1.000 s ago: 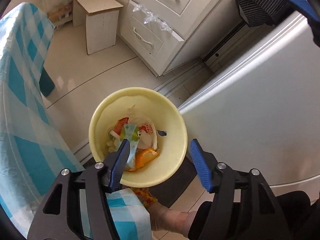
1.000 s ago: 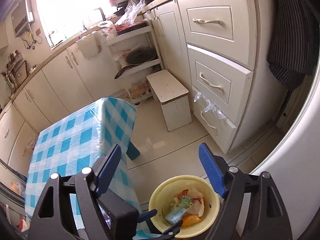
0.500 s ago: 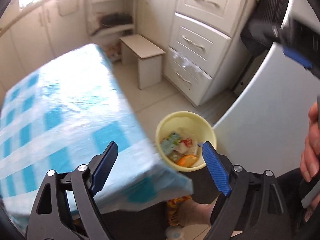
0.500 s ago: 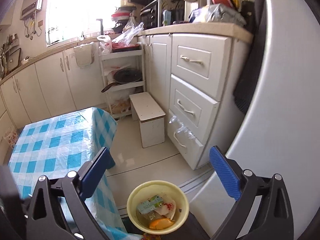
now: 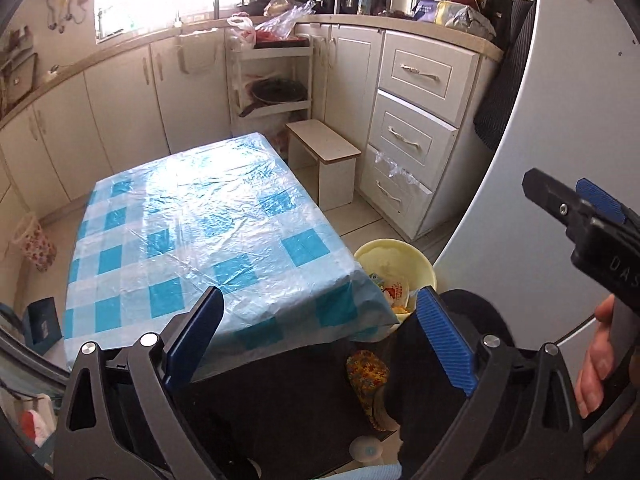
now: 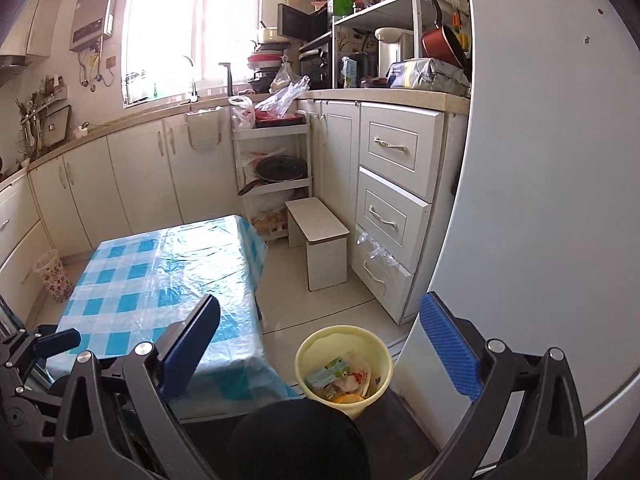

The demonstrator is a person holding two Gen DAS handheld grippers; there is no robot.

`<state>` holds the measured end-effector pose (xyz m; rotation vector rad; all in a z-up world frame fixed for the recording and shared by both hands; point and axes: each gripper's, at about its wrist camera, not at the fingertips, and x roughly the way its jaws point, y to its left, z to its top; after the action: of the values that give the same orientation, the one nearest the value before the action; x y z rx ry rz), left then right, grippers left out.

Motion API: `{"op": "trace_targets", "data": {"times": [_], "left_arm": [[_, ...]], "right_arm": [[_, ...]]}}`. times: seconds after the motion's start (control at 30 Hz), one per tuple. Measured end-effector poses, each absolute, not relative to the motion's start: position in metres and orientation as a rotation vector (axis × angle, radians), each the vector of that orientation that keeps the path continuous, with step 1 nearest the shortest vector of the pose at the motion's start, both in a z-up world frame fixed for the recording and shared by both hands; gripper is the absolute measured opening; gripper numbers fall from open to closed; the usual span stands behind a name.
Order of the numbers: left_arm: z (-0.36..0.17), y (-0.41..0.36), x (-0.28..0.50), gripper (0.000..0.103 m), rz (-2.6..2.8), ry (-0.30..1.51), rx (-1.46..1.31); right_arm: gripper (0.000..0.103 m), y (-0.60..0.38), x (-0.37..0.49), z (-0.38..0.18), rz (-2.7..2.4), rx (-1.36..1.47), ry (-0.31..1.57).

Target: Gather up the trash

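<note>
Yellow plastic bin (image 6: 343,364) sits on the floor just beside the near right corner of the table (image 5: 208,240), tight against the white fridge side (image 6: 540,200); it holds wrappers (image 6: 334,376), a small green-and-white carton and something orange, well below the rim

Left gripper (image 5: 320,336): jaws opening, nothing between the blue pads, it looks out over the blue-checked plastic cloth, bin half hidden behind the cloth's hanging corner in this view

Right gripper (image 6: 318,354): jaws spread wide, nothing held, the bin shows between them lower down but no contact; in the left wrist view the same tool shows at the right edge with a hand (image 5: 600,360) around its handle

Step, as a judgement: drop-off looks done, both tools empty above the bin, so this reads as the gap between one piece and the search for another, or the end of collecting

Tabletop shows no loose trash anywhere, edge to edge, only cloth and glare. Floor near the stool (image 6: 320,240) looks bare too. A round whitish thing (image 5: 364,450) lies on the floor at the bottom of the left view, cannot tell if it is trash

Next move calls for scanning for leftover pieces, floor under the table included; if one turns up, bring an empty tool down over it with jaws wide, close, carry it to the bin. Thin wrappers need a pinch low against the surface
</note>
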<state>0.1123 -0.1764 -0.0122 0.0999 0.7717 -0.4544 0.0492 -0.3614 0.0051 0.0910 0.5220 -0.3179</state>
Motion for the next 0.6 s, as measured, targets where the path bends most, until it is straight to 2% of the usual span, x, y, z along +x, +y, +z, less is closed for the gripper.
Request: {"op": "trace_targets", "data": {"times": [0.6], "left_arm": [[0.033,-0.134,0.051,0.095,-0.399,0.689,0.084]], "right_arm": [[0.096,-0.323,-0.010,0.011,-0.309,0.076,0.549]]}}
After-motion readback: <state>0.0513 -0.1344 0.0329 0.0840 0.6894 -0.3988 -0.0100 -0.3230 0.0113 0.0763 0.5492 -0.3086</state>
